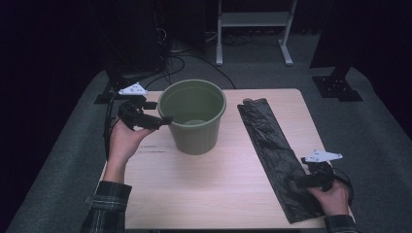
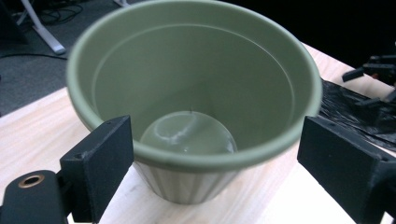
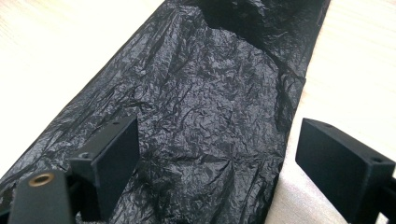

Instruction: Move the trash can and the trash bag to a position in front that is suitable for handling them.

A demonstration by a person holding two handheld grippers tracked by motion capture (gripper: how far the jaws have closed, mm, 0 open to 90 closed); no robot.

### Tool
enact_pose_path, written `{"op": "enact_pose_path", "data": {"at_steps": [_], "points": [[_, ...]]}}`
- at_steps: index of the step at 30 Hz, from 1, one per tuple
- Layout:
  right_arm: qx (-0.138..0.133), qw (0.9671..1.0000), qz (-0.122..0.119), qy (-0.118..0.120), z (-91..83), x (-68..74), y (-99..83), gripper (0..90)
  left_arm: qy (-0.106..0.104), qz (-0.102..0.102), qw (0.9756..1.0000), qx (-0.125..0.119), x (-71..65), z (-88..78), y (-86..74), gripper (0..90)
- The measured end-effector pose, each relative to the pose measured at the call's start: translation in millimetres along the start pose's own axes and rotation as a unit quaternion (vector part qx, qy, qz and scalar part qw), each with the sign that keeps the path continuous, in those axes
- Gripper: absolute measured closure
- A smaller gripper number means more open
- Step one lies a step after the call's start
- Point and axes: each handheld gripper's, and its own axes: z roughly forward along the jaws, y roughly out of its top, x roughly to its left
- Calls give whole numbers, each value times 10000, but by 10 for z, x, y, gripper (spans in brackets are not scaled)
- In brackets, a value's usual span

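Dark plaid sleeves point(image 1: 108, 204); each black hand-held gripper point(image 1: 145, 119) carries a white-looking three-cornered plate and trailing cable.

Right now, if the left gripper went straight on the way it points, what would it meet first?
Most likely the green pot: the left gripper aims at its near rim, jaws open wide on either side of it, though depth is hard to judge.

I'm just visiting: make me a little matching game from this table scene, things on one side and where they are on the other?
Things:
1. green bucket
2. black plastic bag
3. left gripper
4. right gripper

Places:
A. over the near end of the bag, fingers open
B. lying flat along the table's right side
C. standing upright on the table, left of the bag
D. at the bucket's left rim, fingers open

Pairs: 1-C, 2-B, 3-D, 4-A
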Motion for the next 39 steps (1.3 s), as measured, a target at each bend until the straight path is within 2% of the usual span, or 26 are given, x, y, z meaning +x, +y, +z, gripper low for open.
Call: {"op": "enact_pose_path", "data": {"at_steps": [6, 15, 18, 20, 26, 31, 33, 39], "points": [[-8, 10000, -2, -4, -3, 0, 0, 124, 110, -90, 9999, 70, 157, 102, 42, 92], [4, 10000, -20, -11, -4, -3, -2, 124, 174, -220, 9992, 287, 294, 290, -3, 92], [4, 10000, -21, -10, -5, -4, -3, 123, 192, -208, 9989, 366, 306, 327, -19, 90], [-3, 10000, -13, -10, -5, -3, -7, 124, 308, -149, 9985, 437, 306, 365, -45, 90], [6, 10000, -15, -2, -1, -7, -15, 124, 234, -304, 9987, 321, 356, 399, -83, 90], [11, 10000, -5, 4, -1, -6, -14, 124, 318, -260, 9982, 431, 364, 446, -61, 78], [10, 10000, -6, 4, -1, -6, -15, 124, 252, -291, 9982, 469, 368, 475, -63, 78], [30, 10000, 0, 12, 4, -8, -19, 124, 191, -190, 9985, 477, 273, 531, -60, 74]]}}
